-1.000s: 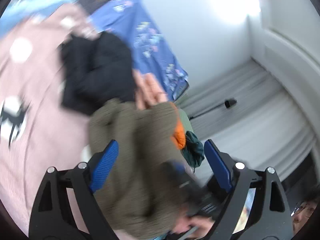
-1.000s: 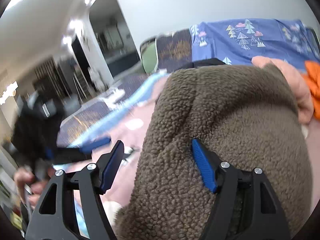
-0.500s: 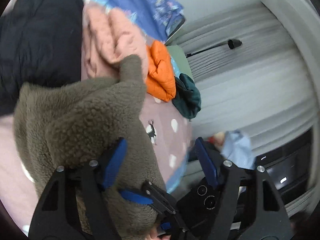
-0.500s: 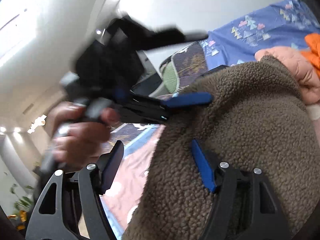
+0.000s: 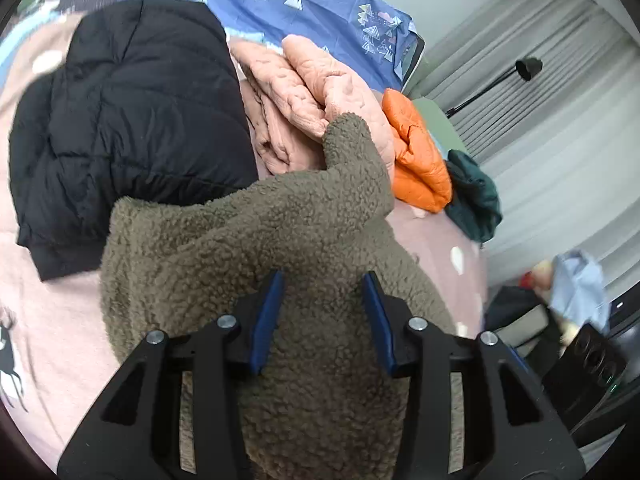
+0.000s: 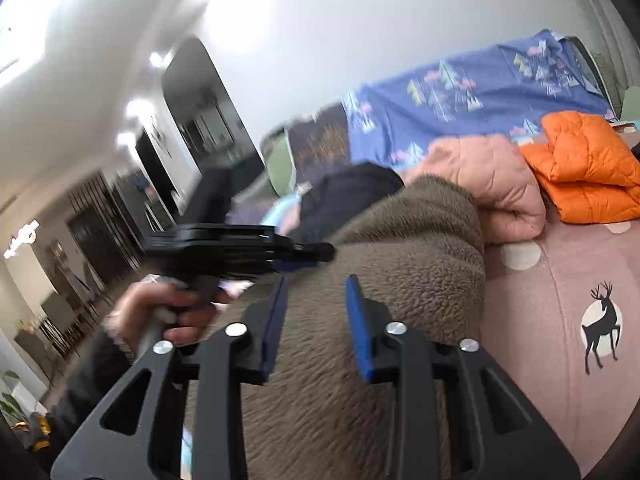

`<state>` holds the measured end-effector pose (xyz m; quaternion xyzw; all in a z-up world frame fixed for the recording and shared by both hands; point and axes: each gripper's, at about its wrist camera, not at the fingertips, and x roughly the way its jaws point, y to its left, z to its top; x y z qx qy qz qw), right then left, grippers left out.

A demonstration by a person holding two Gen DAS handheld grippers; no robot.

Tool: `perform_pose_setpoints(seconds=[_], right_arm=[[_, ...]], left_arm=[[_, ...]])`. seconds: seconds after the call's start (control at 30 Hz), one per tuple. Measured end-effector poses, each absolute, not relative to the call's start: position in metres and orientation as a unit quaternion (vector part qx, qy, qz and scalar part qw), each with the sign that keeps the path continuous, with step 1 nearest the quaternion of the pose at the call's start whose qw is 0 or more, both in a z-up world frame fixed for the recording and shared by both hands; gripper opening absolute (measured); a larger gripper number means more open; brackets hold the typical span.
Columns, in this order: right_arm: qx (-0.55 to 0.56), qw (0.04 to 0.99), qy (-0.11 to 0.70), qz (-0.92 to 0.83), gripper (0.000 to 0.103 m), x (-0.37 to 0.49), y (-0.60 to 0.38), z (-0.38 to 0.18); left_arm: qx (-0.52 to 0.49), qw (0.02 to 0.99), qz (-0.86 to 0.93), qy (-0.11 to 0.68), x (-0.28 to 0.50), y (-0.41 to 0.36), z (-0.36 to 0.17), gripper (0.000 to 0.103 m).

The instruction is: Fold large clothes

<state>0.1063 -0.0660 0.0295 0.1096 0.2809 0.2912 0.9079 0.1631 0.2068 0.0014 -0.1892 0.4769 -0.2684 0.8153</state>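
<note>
Olive fleece [image 5: 256,248] foremost, black [image 5: 132,112], pink [image 5: 304,92], orange jackets [image 5: 416,160] crowding behind

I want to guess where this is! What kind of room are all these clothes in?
Probably a bedroom at home. Jackets lie on a bed with a pink deer-print cover, a blue patterned sheet drapes the far end, and grey curtains hang beside it.

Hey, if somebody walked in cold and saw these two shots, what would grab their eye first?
Probably the shaggy olive-brown fleece filling the foreground of both views, with the left gripper and right gripper closing on its pile. Next, the bright orange puffer jacket, folded at the far right of the pink bedspread, beside a peach quilted jacket and a black puffer jacket.
</note>
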Motion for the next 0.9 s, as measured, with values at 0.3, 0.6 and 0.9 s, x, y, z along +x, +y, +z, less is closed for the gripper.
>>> perform_pose_setpoints(seconds=[0.3, 0.6, 0.9], right_arm=[[0.086, 0.890, 0.328, 0.305, 0.030, 0.122, -0.030, 0.002], [0.149, 0.870, 0.334, 0.331, 0.030, 0.121, -0.068, 0.002], [0.101, 0.915, 0.305, 0.245, 0.053, 0.153, -0.067, 0.037]], left_arm=[[-0.192, 0.875, -0.162, 0.413, 0.116, 0.210, 0.065, 0.062], [-0.170, 0.892, -0.070, 0.413, 0.133, 0.185, -0.004, 0.054], [-0.172, 0.907, -0.071, 0.378, 0.118, 0.188, -0.004, 0.054]])
